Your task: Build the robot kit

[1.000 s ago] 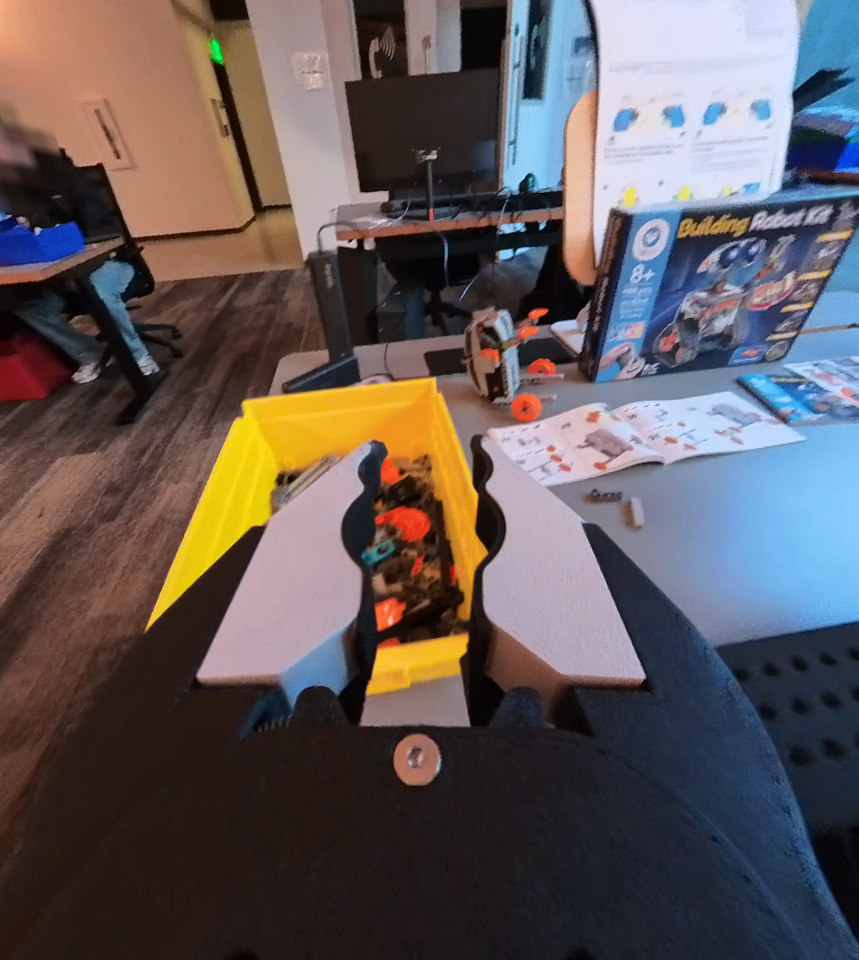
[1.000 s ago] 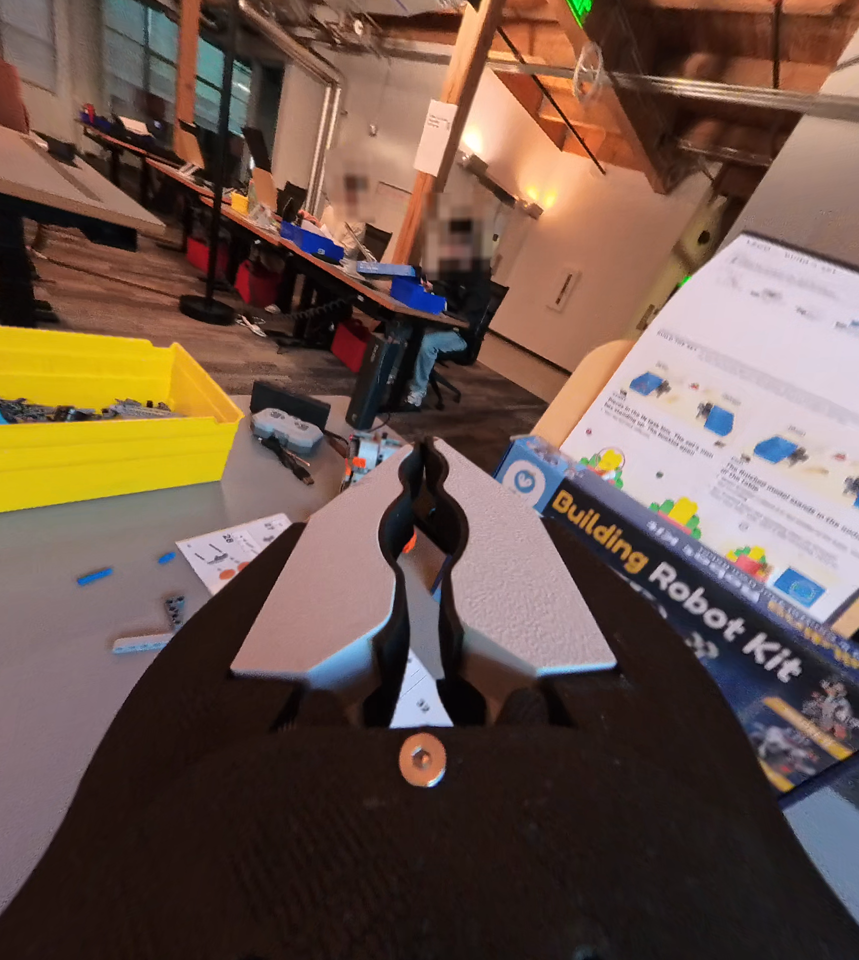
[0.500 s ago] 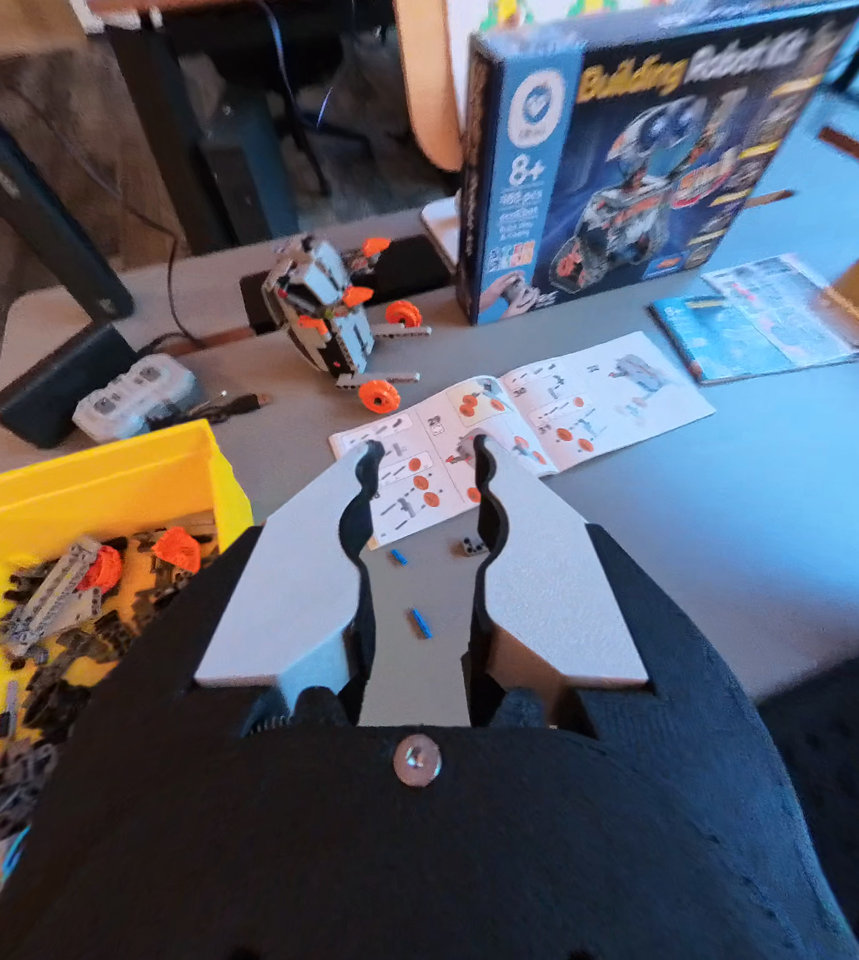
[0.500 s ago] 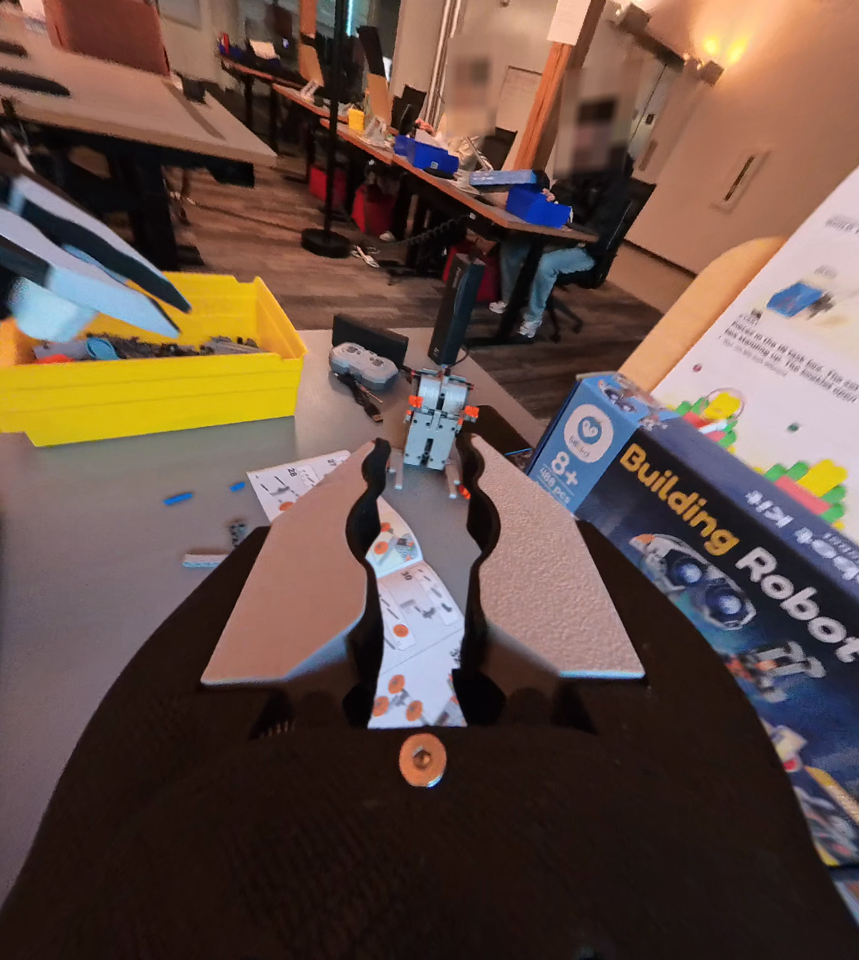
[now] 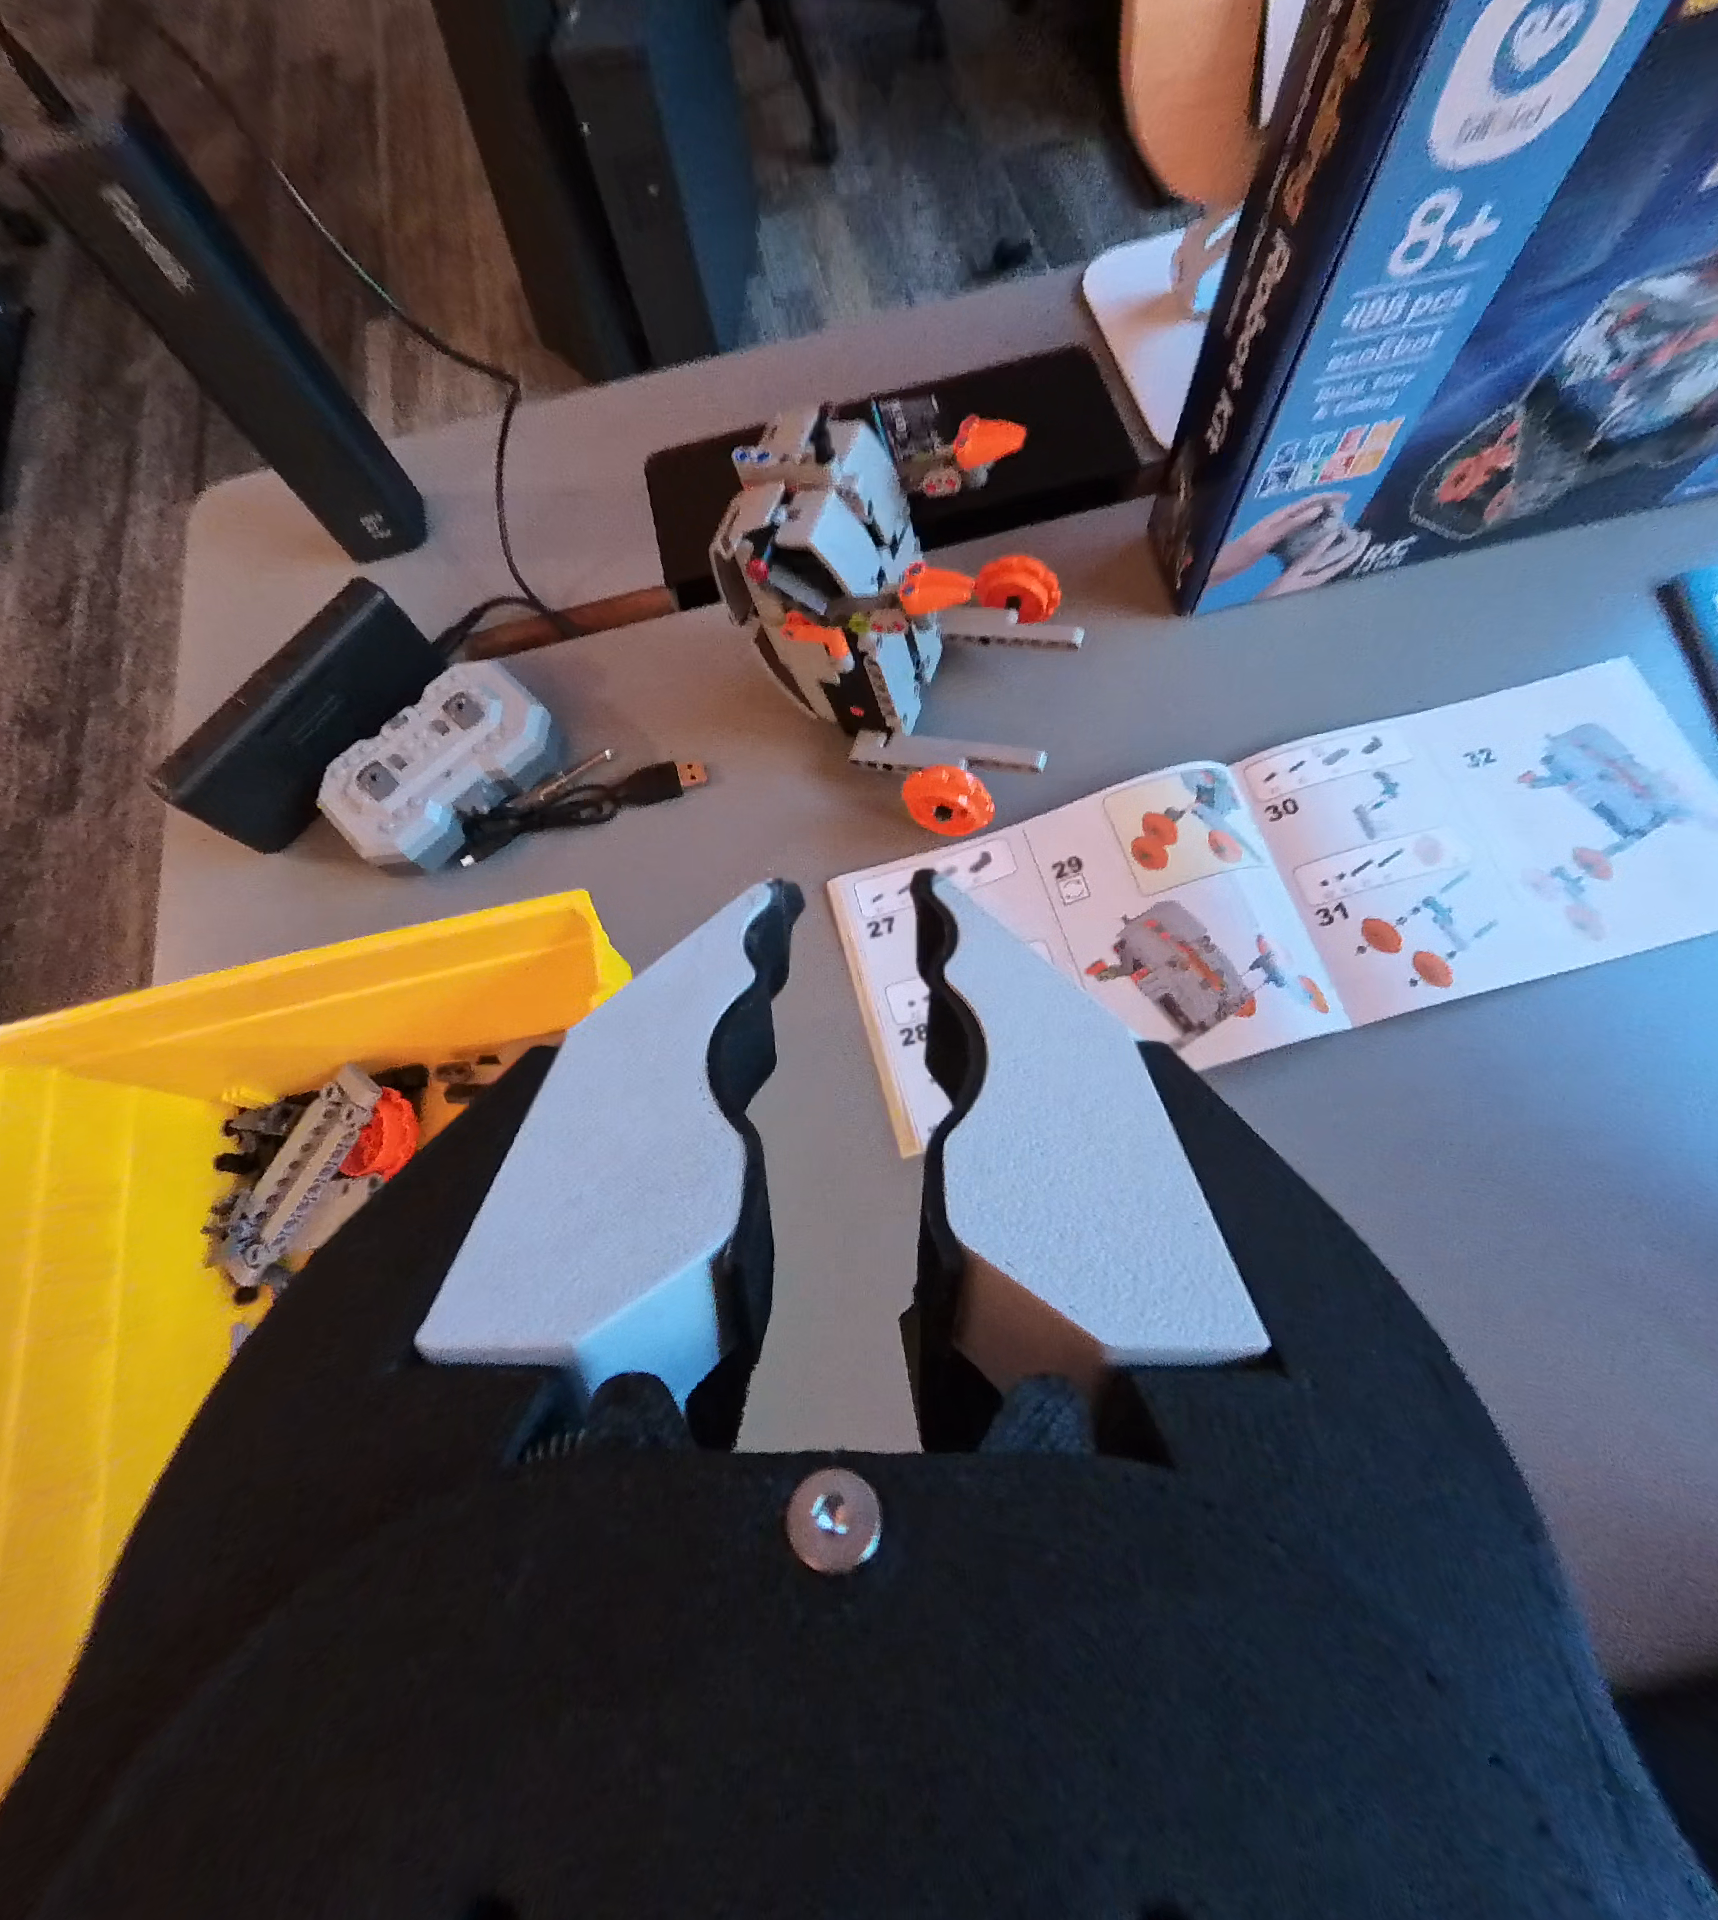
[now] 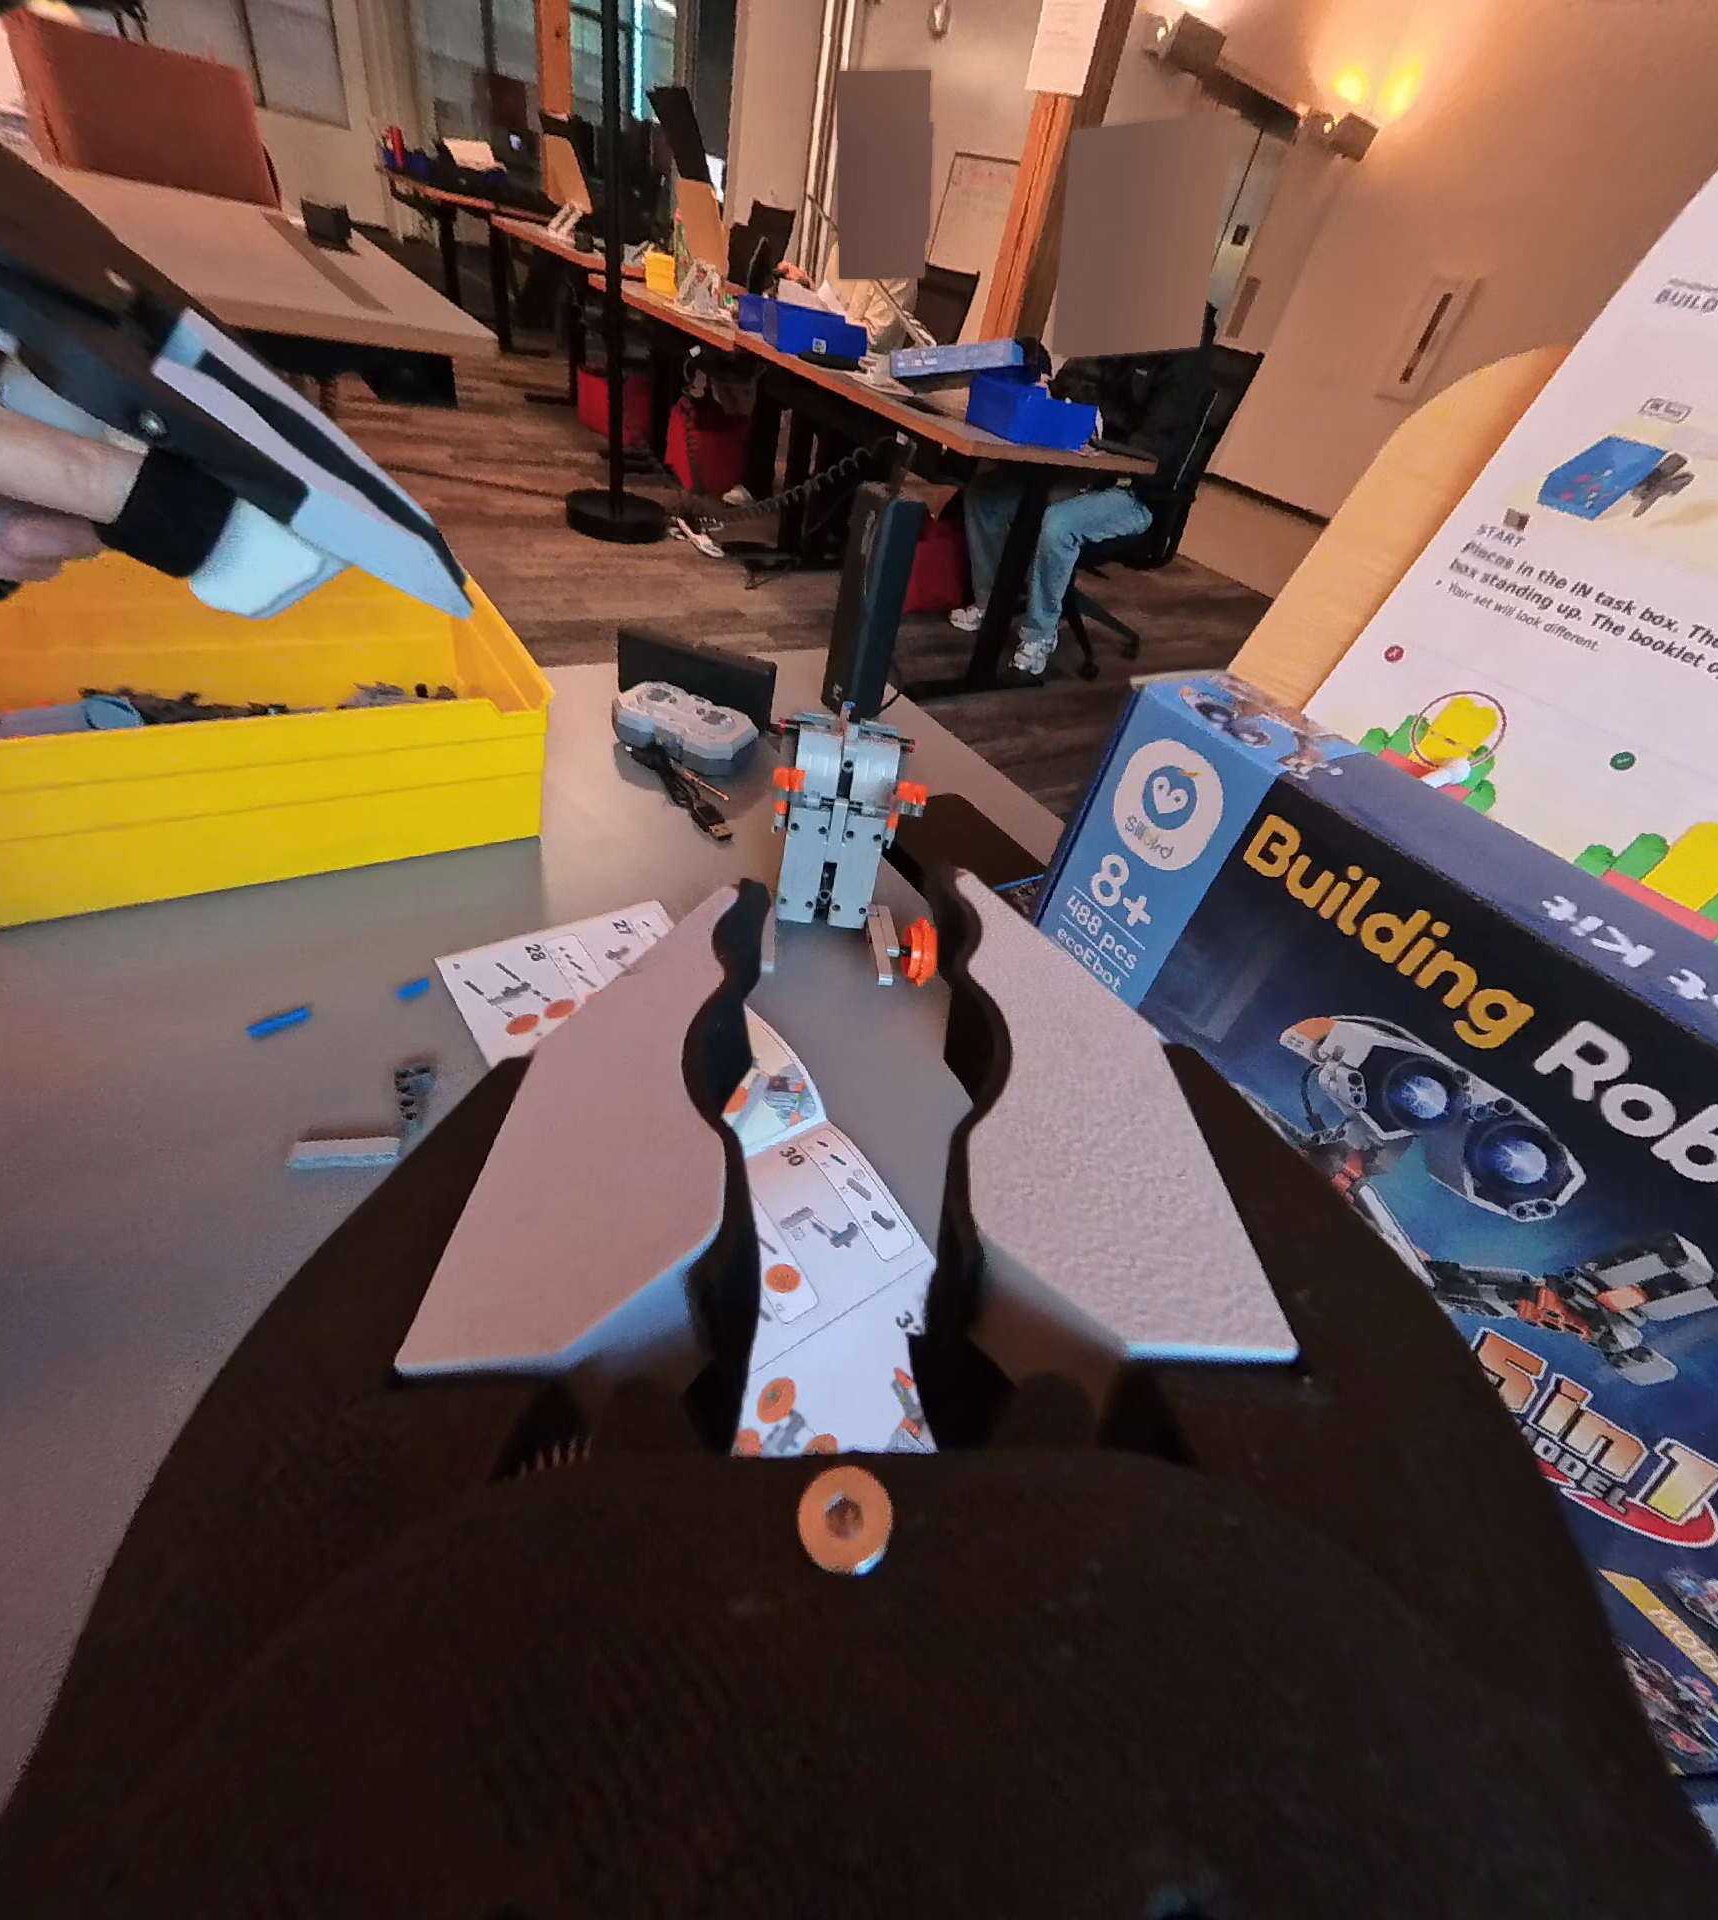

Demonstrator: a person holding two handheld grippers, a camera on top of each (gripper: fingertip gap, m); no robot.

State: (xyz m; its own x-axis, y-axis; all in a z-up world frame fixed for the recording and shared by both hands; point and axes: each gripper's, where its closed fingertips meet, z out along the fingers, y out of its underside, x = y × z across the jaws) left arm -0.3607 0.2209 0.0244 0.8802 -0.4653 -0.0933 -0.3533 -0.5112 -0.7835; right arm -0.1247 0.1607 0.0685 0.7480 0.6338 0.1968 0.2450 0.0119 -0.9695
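Left hand-held gripper (image 5: 853,899), fingers apart and empty, hovers over the grey table (image 5: 1457,1247) between a yellow plastic bin of small building parts (image 5: 294,997) and an open paper instruction booklet (image 5: 1354,883). Right hand-held gripper (image 6: 850,899), also apart and empty, points at a grey-and-orange brick-built robot model (image 6: 839,821) standing beside a blue cardboard kit box (image 6: 1457,1039). Bare table lies between bin and booklet.
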